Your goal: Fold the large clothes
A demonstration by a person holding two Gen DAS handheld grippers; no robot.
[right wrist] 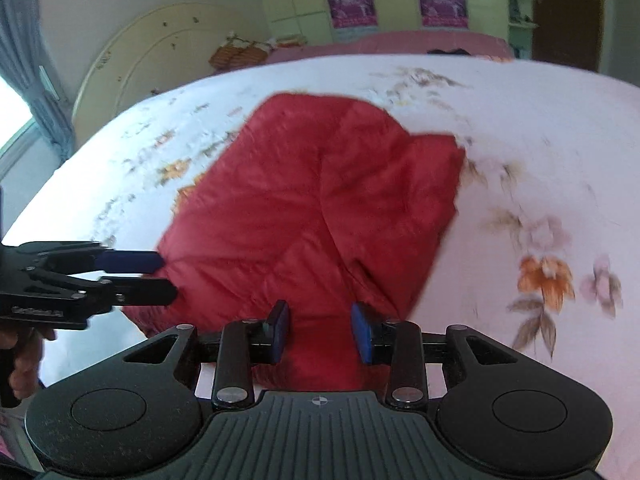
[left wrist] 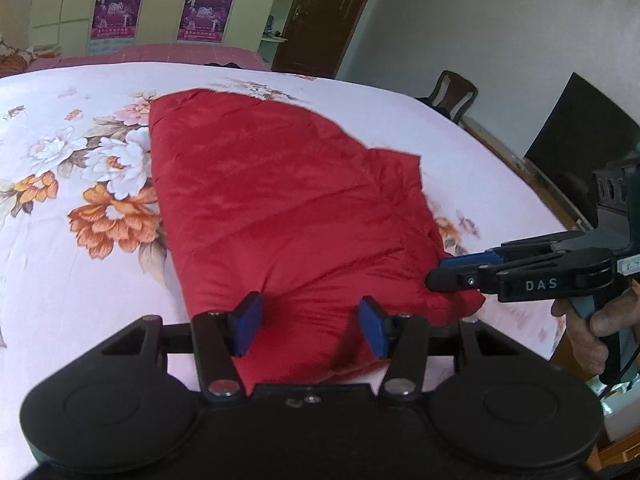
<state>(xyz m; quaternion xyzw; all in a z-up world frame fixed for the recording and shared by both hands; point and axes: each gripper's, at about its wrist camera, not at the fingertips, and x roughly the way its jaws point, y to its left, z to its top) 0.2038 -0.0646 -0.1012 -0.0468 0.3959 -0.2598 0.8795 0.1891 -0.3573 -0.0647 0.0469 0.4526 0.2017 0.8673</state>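
A red padded garment (left wrist: 288,208) lies folded on a floral bedsheet (left wrist: 80,208), narrowing toward the far end. My left gripper (left wrist: 310,320) is open, its blue pads apart above the garment's near edge. My right gripper (left wrist: 438,274) comes in from the right at the garment's near right corner. In the right wrist view the garment (right wrist: 320,208) fills the middle, my right gripper (right wrist: 320,326) is open over its near edge, and the left gripper (right wrist: 168,276) sits at its near left corner, jaws apart.
The bed's wooden edge (left wrist: 520,168) runs along the right, with a dark chair (left wrist: 454,94) and a black screen (left wrist: 580,140) beyond it. Wardrobes with posters (left wrist: 160,4) and a brown door (left wrist: 324,12) stand at the back. A headboard (right wrist: 160,52) is far left.
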